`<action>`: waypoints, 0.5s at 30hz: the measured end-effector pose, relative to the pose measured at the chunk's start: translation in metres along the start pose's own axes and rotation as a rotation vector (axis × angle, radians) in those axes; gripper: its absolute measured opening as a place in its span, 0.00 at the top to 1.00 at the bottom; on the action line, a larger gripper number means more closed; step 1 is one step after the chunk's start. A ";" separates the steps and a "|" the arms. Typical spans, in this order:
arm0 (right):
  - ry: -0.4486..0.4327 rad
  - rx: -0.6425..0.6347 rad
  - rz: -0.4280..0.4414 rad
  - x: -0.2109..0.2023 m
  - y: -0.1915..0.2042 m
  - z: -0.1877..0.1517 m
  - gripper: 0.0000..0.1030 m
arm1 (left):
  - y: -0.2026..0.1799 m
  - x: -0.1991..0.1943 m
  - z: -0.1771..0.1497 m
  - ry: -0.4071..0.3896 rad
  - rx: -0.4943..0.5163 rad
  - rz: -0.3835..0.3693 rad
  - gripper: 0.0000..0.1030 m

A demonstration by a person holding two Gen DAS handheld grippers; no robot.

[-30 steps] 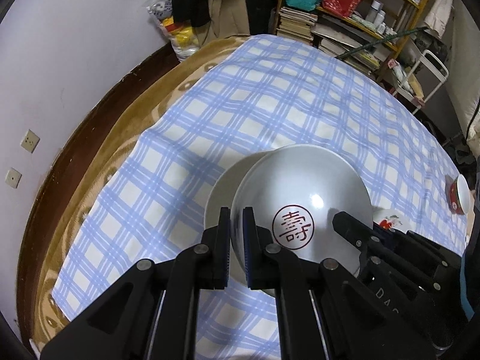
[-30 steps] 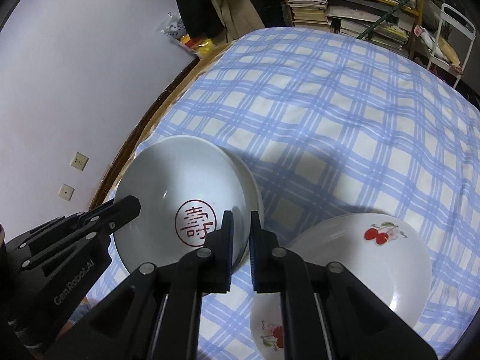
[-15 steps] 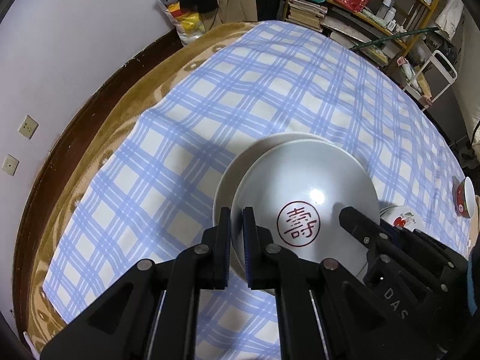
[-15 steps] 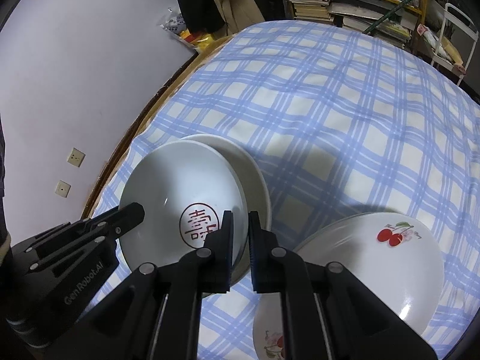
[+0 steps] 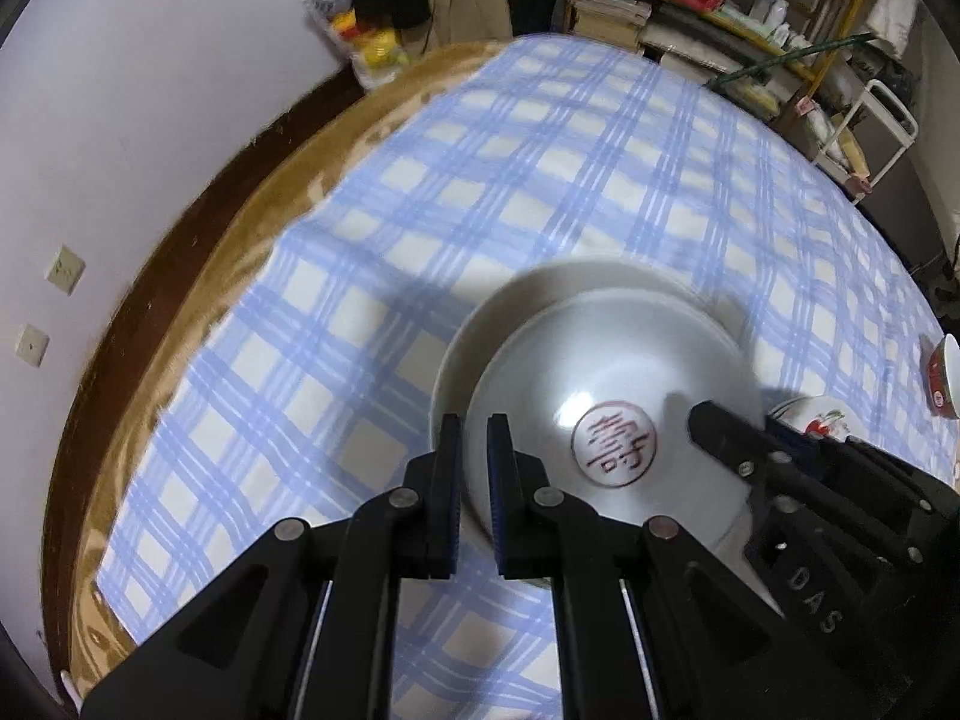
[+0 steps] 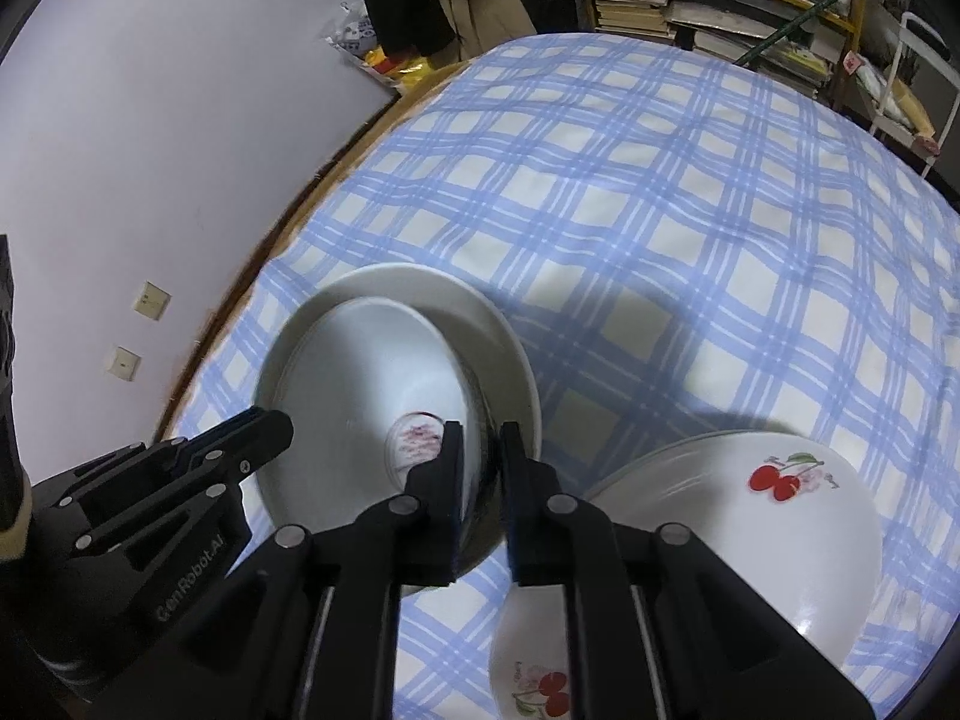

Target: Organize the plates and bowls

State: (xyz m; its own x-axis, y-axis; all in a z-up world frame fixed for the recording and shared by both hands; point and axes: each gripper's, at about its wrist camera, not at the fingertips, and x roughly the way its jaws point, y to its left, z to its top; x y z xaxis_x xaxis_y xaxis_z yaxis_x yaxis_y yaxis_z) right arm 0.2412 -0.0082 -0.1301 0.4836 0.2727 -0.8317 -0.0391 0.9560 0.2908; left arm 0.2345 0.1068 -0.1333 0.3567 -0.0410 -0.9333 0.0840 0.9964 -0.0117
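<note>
Left wrist view: left gripper clamps rim of white ceramic bowl with red round seal
Right gripper: clamps the bowl's opposite rim
Bowl: over wider white plate on blue-checked worktop
Cherry-print white plates: right of bowl

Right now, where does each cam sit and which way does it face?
Left wrist: on the left gripper, looking down along its fingers at the bowl over the plate; the right gripper shows at right.
Right wrist: on the right gripper, looking down at the same bowl, cherry plates at right; the left gripper shows at left.
Shared: bowl, plate, checked cloth, shelves.
</note>
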 end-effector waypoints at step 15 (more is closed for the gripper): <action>-0.102 0.044 0.054 -0.053 -0.034 0.017 0.84 | -0.013 -0.035 0.018 -0.047 -0.028 -0.006 0.88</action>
State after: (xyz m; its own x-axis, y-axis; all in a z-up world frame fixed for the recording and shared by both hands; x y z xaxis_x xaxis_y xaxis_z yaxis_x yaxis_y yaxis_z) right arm 0.2317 -0.0576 -0.0876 0.5685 0.3092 -0.7623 -0.0304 0.9340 0.3561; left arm 0.2381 0.0937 -0.0943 0.3998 -0.0502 -0.9152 0.0609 0.9977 -0.0282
